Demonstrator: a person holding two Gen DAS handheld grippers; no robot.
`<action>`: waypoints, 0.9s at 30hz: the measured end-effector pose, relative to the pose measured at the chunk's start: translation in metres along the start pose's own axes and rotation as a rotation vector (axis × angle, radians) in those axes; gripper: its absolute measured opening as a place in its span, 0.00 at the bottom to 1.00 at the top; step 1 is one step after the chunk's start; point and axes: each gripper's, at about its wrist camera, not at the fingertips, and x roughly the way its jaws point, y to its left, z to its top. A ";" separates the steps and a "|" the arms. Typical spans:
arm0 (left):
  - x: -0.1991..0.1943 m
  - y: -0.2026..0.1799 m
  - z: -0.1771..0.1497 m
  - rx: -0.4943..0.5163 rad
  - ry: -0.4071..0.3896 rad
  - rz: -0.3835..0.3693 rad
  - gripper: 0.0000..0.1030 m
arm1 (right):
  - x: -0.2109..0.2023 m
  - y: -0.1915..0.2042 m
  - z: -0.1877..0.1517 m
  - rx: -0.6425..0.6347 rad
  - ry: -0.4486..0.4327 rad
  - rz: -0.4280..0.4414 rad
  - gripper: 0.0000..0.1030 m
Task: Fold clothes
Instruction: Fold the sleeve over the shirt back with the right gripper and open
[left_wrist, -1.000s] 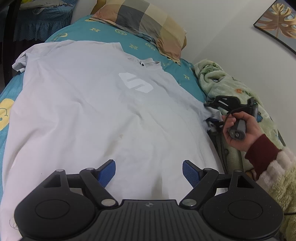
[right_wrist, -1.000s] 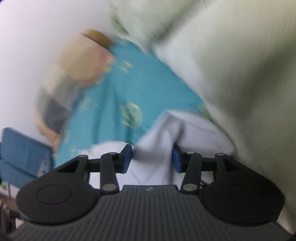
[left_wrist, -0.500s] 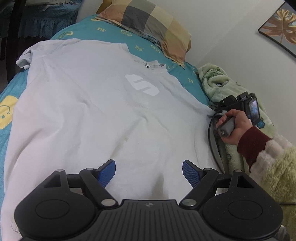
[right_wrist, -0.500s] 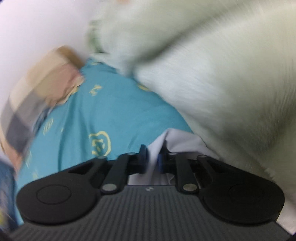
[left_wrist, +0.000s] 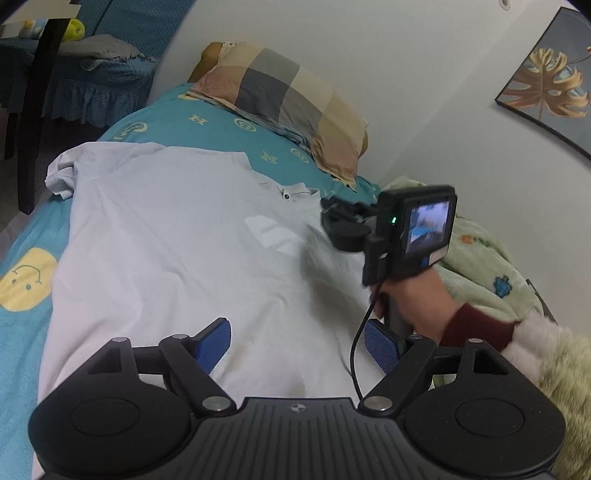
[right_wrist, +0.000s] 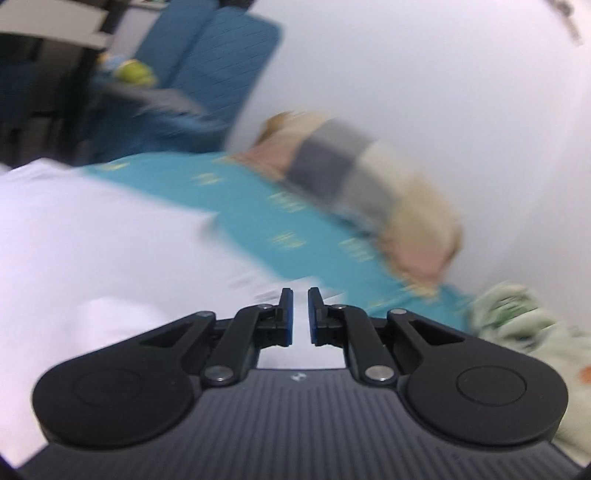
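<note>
Since the earlier frames the right tongs (left_wrist: 334, 218) have swung off the bed's right edge, where they pinched the shirt's sleeve, to above the shirt's chest.

From the left wrist view, the pale lilac short-sleeved T-shirt (left_wrist: 177, 258) lies spread flat, front up, along the bed with its teal patterned sheet (left_wrist: 22, 332); its collar points toward the head of the bed and its white chest logo (left_wrist: 271, 232) shows. The left tongs (left_wrist: 297, 341) hover over the shirt's lower part with the blue pads wide apart and nothing between them. A hand (left_wrist: 410, 299) in a dark red cuff and fluffy sleeve holds the right tool, whose rear screen faces this camera. At the head of the bed a checked beige-and-grey pillow (left_wrist: 284, 96) lies against the white wall; a light green fleece blanket (left_wrist: 480, 258) is bunched along the right edge. A framed gold-leaf picture (left_wrist: 546, 85) hangs on the wall.

From the right wrist view, heavily blurred, the right tongs (right_wrist: 298, 317) show a narrow gap, with white cloth in it; whether they grip it I cannot tell. The shirt (right_wrist: 92, 251), sheet (right_wrist: 258, 206) and pillow (right_wrist: 351, 184) lie beyond.
</note>
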 end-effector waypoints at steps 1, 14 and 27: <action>0.001 0.001 0.000 -0.006 0.003 -0.002 0.79 | -0.003 0.001 -0.002 0.032 0.012 0.010 0.09; 0.006 0.002 -0.003 -0.018 0.033 -0.016 0.79 | -0.061 -0.147 -0.065 0.828 0.190 -0.197 0.24; 0.026 0.011 -0.006 -0.030 0.079 0.011 0.79 | 0.032 -0.177 -0.085 1.006 0.445 -0.084 0.58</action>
